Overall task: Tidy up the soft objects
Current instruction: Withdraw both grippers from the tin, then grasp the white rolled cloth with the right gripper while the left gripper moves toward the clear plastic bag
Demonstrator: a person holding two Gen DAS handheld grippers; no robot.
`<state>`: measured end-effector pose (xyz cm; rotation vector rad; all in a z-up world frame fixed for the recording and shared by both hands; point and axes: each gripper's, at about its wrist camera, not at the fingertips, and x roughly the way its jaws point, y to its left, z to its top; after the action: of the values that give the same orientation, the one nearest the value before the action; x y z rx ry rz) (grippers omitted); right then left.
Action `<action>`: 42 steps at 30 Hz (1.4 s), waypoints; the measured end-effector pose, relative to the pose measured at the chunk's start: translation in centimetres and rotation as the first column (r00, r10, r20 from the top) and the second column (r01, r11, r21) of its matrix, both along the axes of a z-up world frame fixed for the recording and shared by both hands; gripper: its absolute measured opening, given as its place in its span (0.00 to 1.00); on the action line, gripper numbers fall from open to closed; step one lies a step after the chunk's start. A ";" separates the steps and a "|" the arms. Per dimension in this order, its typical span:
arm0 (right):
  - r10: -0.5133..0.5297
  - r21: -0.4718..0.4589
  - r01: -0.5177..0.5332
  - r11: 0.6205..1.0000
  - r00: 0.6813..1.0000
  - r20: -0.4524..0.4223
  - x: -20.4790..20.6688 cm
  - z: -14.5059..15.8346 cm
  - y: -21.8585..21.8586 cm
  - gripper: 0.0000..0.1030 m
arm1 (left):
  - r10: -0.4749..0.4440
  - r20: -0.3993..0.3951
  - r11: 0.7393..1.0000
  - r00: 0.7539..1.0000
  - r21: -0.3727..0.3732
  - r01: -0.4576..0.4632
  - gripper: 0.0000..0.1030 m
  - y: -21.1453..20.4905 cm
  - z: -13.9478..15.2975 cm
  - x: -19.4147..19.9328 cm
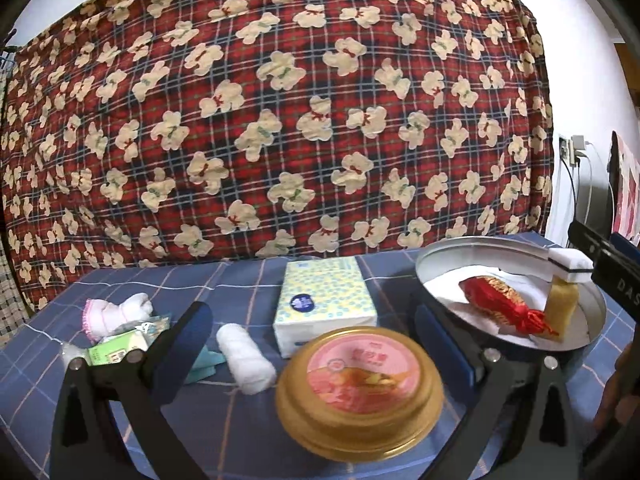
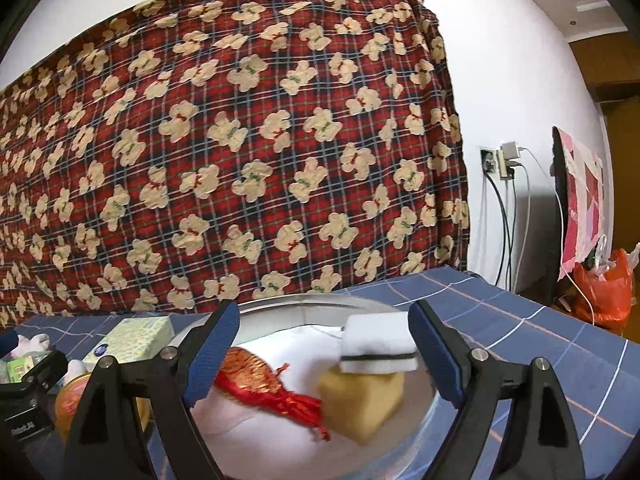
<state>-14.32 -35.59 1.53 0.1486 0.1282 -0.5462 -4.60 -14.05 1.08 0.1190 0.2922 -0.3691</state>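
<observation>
Soft objects lie along the blue checked table (image 1: 240, 432), left to right: white socks with pink trim (image 1: 116, 314) by a green packet (image 1: 114, 350), a rolled white cloth (image 1: 246, 360), a tissue pack (image 1: 324, 304), then the metal basin (image 1: 596, 320) already holding a red tasselled pouch (image 1: 502, 300), a yellow sponge (image 2: 362, 402) and a white sponge (image 2: 378, 346). All look light and squashy, so the cloth roll seems best pinched across its middle, gently. The left gripper (image 1: 316, 354) hangs wide open and empty above a gold-rimmed lid (image 1: 360, 392); the right gripper (image 2: 324, 354), jaws spread, brackets the white sponge without visibly touching it.
</observation>
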 end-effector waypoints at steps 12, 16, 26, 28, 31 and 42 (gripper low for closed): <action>0.097 0.016 -0.097 0.995 0.995 -0.023 2.0 -0.1 5.0 0.85 | 0.047 -0.005 0.999 0.999 -0.003 -0.047 1.00 3.5 0.1 1.1; 0.131 0.026 -0.130 0.991 0.991 -0.027 2.8 -0.1 6.6 0.85 | 0.068 -0.011 0.998 0.998 -0.006 -0.068 1.00 4.9 0.1 1.6; 0.236 0.038 -0.234 0.971 0.971 -0.046 5.2 -0.3 11.5 0.85 | 0.114 -0.014 0.993 0.993 -0.008 -0.115 1.00 8.2 0.0 2.8; 0.251 0.030 -0.250 0.968 0.966 -0.054 5.6 -0.2 12.5 0.85 | 0.125 -0.014 0.992 0.992 -0.006 -0.125 1.00 8.9 0.0 3.0; 0.274 0.029 -0.273 0.962 0.959 -0.067 6.2 -0.2 13.7 0.85 | 0.144 -0.026 0.989 0.989 -0.014 -0.145 1.00 10.5 0.0 3.7; 0.374 0.038 -0.372 0.927 0.920 -0.115 8.6 -0.5 18.3 0.85 | 0.229 -0.087 0.973 0.969 -0.014 -0.231 1.00 16.6 -0.4 6.6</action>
<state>-5.77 -17.32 0.99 0.1026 0.2723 -0.1715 2.03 2.54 0.71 0.0449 0.3816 -0.1468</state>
